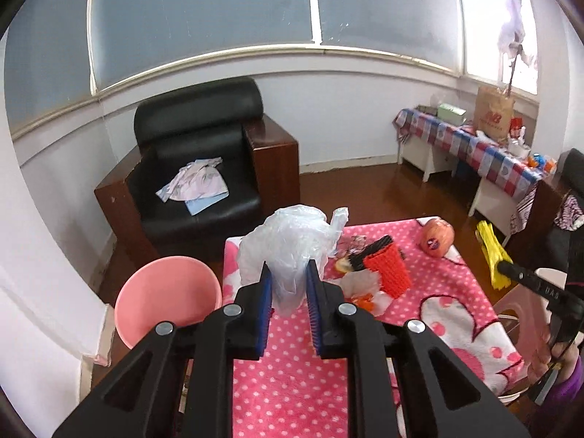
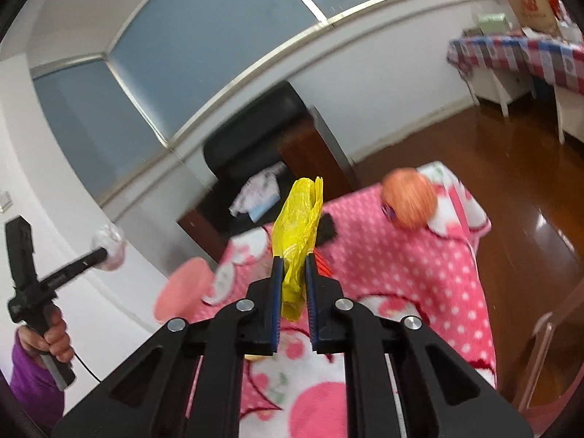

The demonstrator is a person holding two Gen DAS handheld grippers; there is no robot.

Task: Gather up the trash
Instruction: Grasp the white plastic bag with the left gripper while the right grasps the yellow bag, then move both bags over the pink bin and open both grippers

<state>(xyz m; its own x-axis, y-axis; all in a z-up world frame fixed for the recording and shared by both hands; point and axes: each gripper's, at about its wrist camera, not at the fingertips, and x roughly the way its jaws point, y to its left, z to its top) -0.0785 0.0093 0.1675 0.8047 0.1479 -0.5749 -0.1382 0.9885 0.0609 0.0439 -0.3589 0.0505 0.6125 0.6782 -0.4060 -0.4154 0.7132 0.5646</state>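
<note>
Left gripper [image 1: 288, 284]: raised, jaws clamped on clear plastic bag [image 1: 288, 244]. Right gripper [image 2: 292, 281]: raised, tilted, jaws clamped on yellow plastic bag [image 2: 297, 226].

Black angular linkage arms with silver rivets, blue ribbed pads [image 1: 265, 288]; bare hand [image 2: 54, 335], purple sleeve [image 2: 33, 383], thin black cable [image 2: 85, 367].

Here's the table [image 1: 292, 383], draped in a pink polka-dot blanket [image 1: 438, 292] with heart patterns. Near its far right corner sits an orange-pink fruit [image 1: 437, 237] with a sticker. Toward the middle, a red woven basket [image 1: 388, 272] stands tilted, white crumpled paper [image 1: 359, 284] touching it, a black strip [image 1: 376, 246] just behind.
</note>
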